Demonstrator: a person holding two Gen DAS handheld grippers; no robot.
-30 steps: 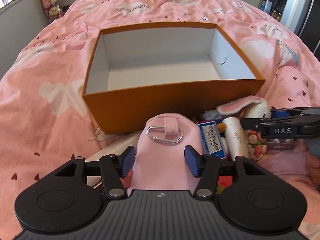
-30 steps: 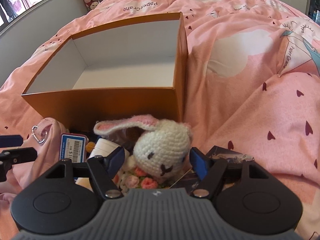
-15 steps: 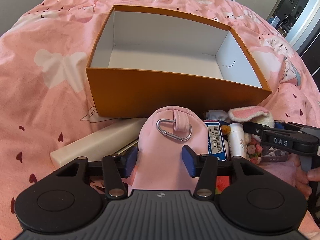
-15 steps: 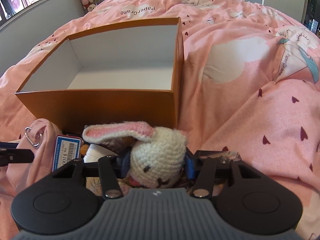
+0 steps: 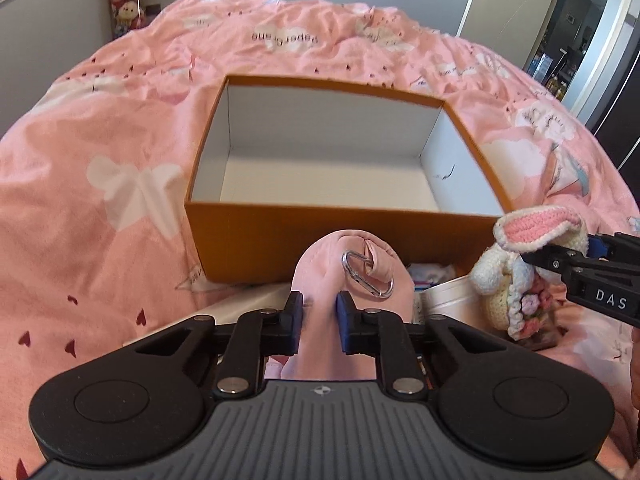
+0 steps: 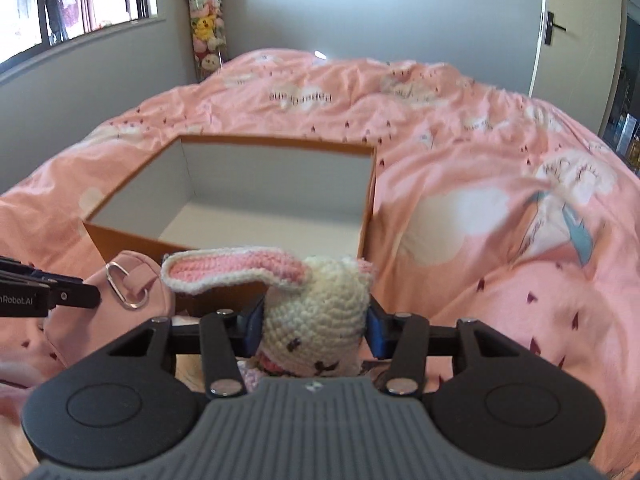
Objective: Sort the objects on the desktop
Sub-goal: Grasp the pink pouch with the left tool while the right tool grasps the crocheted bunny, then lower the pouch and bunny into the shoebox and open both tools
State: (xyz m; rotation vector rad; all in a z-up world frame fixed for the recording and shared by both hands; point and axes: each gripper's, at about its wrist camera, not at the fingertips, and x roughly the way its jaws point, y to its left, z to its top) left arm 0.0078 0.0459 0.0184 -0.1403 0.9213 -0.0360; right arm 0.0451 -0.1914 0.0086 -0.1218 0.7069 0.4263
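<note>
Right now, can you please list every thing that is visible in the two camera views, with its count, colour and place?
box: one, orange outside, white inside, open and empty, on the bed.
bedcover: one, pink with white prints, under everything.
pouch: one, pink, with a silver carabiner, in front of the box.
bunny: one, crocheted, cream with pink ears, right of the pouch.
plush toys: several, mixed colours, stacked in the far corner.
door: one, white, far right.
left gripper: black, blue pads, pinching the pouch.
right gripper: black, blue pads, clamping the bunny's head.
</note>
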